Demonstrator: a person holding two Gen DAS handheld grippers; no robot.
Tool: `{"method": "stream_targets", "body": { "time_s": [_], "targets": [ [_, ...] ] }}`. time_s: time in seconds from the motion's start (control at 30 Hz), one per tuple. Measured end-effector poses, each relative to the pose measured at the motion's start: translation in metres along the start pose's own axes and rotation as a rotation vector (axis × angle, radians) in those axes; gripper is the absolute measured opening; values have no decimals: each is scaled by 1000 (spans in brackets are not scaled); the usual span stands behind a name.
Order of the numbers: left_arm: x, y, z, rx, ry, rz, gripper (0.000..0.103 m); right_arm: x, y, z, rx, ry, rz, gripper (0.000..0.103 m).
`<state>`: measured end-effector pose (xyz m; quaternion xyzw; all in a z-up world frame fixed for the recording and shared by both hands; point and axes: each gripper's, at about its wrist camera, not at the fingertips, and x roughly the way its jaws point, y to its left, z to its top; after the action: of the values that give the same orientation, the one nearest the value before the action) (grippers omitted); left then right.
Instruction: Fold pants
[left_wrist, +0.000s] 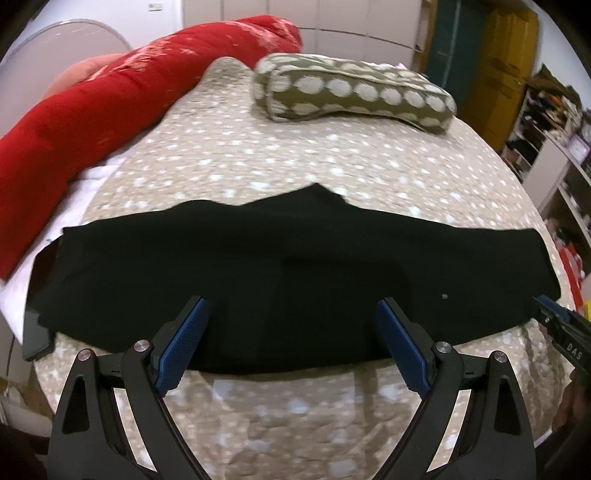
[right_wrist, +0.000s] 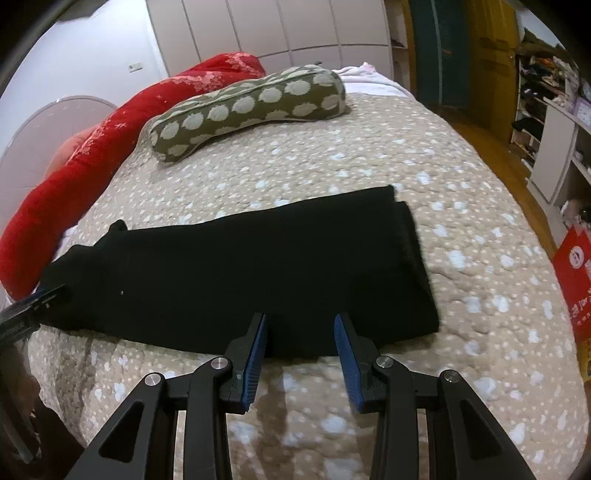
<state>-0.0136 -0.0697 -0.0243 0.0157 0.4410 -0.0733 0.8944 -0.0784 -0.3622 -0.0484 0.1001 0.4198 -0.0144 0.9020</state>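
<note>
pants (left_wrist: 288, 273) lie flat just ahead of both spread tools, left tool (left_wrist: 291, 314) and right tool (right_wrist: 301, 325).

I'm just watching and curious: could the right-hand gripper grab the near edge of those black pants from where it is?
Probably yes. The right gripper is open, its fingertips right at the near edge of the black pants, which lie flat on the bedspread. Nothing sits between them.

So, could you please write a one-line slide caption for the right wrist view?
Open right gripper poised at the near edge of black pants laid flat on a spotted bedspread.
</note>
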Motion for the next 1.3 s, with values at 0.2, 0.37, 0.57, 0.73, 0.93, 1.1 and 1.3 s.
{"method": "stream_targets", "body": {
  "time_s": [0.2, 0.37, 0.57, 0.73, 0.93, 1.1, 1.3],
  "targets": [
    [4, -35, 7, 62, 7, -32, 92, -4, -5, 2, -2, 2, 0, 36],
    [4, -52, 16, 87, 7, -86, 92, -13, -7, 6, -9, -15, -39, 37],
    [6, -72, 26, 128, 18, -137, 92, -20, -18, 9, 7, -25, -53, 40],
    [10, -90, 30, 170, 19, -144, 92, -22, -24, 10, 15, -26, -49, 40],
    [18, -113, 37, 228, 34, -200, 92, -24, -32, 9, 34, -29, -40, 42],
    [31, -135, 54, 240, 66, -305, 92, -31, -53, -1, 101, -28, -8, 45],
    [58, -175, 77, 269, 116, -378, 92, -23, -75, -14, 207, -7, 97, 49]
  ]
}}
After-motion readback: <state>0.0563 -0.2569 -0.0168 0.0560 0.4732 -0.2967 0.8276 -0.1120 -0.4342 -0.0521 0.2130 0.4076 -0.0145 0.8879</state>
